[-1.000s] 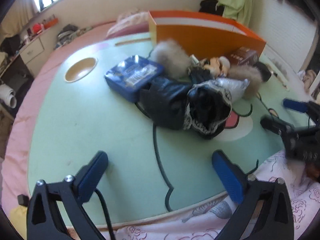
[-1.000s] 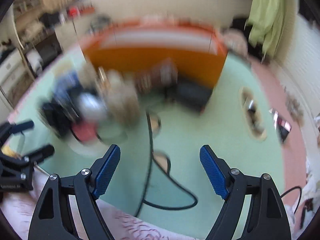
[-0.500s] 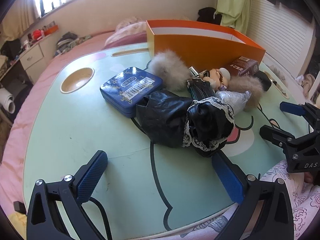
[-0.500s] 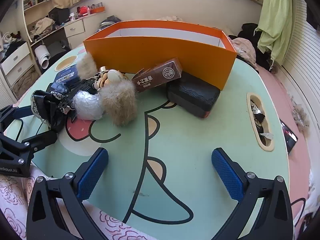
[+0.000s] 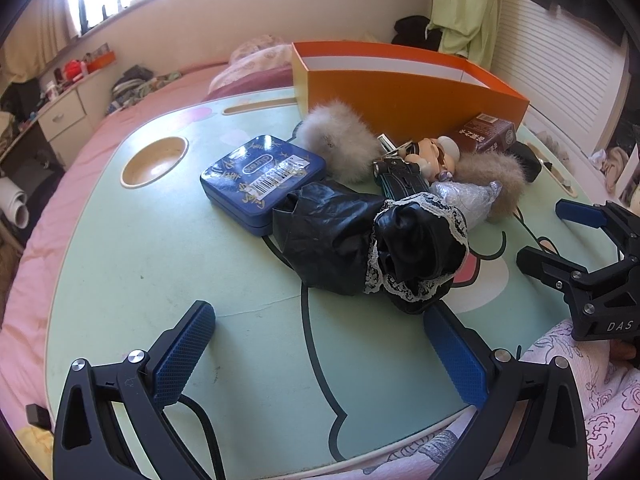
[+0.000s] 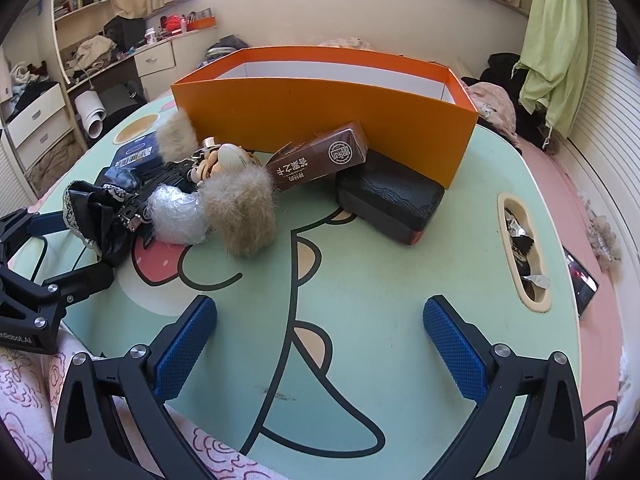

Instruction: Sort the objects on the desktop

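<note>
An open orange box (image 6: 320, 108) stands at the back of the green cartoon table (image 6: 380, 280). In front of it lies a pile: a blue tin (image 5: 262, 178), a black lace-trimmed cloth (image 5: 372, 244), two fur pompoms (image 6: 240, 210), a silver wrapped lump (image 6: 176, 212), a small doll (image 6: 224, 158), a brown carton (image 6: 320, 160) and a black case (image 6: 390, 200). My left gripper (image 5: 320, 356) is open and empty, near the table's front edge, just short of the black cloth. My right gripper (image 6: 320, 344) is open and empty over bare table, in front of the pile.
A round cup recess (image 5: 154, 158) sits at the table's far left. A slot with scraps (image 6: 524, 252) runs along the right side. Pink bedding (image 5: 60, 184) surrounds the table. A phone (image 6: 582, 280) lies right of the table. Floral cloth (image 6: 28, 392) lies at the near edge.
Both views have steadied from blur. The right gripper has opened wider and swung to face the box and the pile. The left gripper has drawn a little closer to the black cloth.
</note>
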{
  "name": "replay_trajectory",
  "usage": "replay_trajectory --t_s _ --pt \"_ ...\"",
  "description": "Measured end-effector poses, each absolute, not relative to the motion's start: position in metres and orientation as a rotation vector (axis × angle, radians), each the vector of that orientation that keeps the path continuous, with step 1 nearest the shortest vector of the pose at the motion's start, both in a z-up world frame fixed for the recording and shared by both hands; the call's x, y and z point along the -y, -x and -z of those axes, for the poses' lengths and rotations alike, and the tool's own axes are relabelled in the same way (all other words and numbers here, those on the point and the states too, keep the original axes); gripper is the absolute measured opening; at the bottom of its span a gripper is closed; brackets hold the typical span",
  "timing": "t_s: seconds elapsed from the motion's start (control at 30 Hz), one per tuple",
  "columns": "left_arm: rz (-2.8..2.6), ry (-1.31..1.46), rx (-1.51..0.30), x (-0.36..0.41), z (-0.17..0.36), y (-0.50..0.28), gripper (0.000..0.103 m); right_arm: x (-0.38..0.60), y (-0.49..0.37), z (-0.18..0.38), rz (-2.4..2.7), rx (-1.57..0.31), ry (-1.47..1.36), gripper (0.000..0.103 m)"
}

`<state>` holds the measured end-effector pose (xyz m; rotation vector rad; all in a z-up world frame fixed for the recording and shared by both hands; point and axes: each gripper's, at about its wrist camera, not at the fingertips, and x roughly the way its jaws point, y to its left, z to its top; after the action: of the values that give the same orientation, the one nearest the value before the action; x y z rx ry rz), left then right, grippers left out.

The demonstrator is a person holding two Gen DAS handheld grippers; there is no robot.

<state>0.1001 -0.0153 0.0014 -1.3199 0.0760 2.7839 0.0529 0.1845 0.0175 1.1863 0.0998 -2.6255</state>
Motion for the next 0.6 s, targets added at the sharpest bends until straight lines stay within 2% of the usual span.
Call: replay_trajectory --t_s 0.6 --pt "-2.782 1.309 -0.077 0.0153 -0.0026 -0.1005 0.103 -0.1826 -0.0537 -0.0267 2.626 -0.119 -1.178 0.103"
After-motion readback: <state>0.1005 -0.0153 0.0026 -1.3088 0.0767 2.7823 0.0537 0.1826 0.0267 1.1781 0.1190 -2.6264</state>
